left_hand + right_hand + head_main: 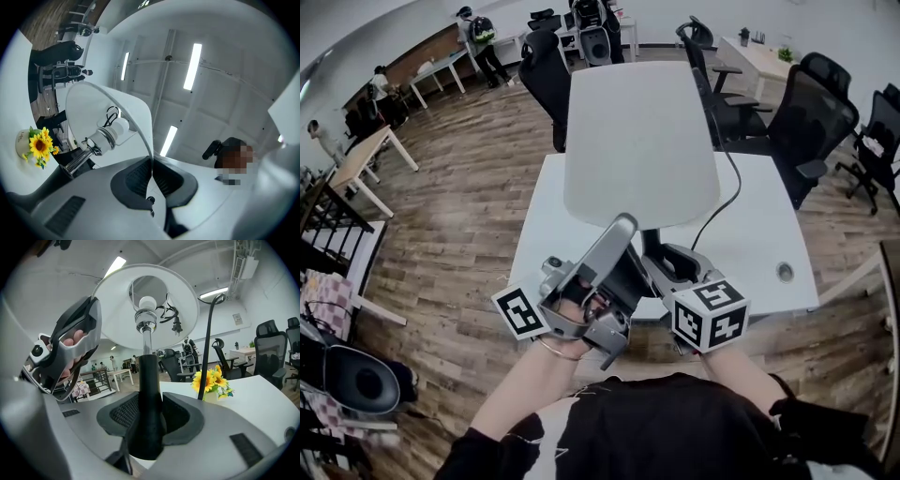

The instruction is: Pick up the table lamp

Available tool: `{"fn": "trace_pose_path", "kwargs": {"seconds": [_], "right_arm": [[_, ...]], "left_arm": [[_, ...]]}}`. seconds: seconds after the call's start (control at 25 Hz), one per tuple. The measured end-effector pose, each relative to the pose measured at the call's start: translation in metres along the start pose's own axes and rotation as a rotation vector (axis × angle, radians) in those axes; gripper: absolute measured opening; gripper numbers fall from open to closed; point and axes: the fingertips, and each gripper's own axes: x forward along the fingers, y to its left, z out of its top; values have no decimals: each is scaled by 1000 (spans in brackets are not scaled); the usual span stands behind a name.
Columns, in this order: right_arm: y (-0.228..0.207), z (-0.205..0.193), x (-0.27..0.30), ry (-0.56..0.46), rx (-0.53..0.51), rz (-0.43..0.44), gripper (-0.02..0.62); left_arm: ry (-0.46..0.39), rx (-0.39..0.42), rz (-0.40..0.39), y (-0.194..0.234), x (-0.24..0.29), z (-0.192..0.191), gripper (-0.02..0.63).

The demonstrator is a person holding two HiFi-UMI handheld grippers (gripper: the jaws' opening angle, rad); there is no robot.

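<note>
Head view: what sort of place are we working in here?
Most likely an open-plan office: black swivel chairs around white desks, a wood-look floor, and people standing by more desks at the back.

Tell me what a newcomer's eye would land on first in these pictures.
The big white lampshade fills the middle of the head view, covering much of the white table. The left gripper pinches its thin rim, and the right gripper clamps the black stem below the bulb. Yellow sunflowers stand on the table, right of the stem in the right gripper view.
</note>
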Motion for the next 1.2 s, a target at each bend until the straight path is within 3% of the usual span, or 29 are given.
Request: {"fn": "trace_pose_path", "kwargs": {"seconds": [0.6,1.2], "right_arm": [[-66,-25,-100,10,1,33,166],[-62,-58,-167,32,-21,123,167]], "left_arm": [[-3,31,21,-5,53,-117,15],[-45,95,57,-40,51,-194,16]]}}
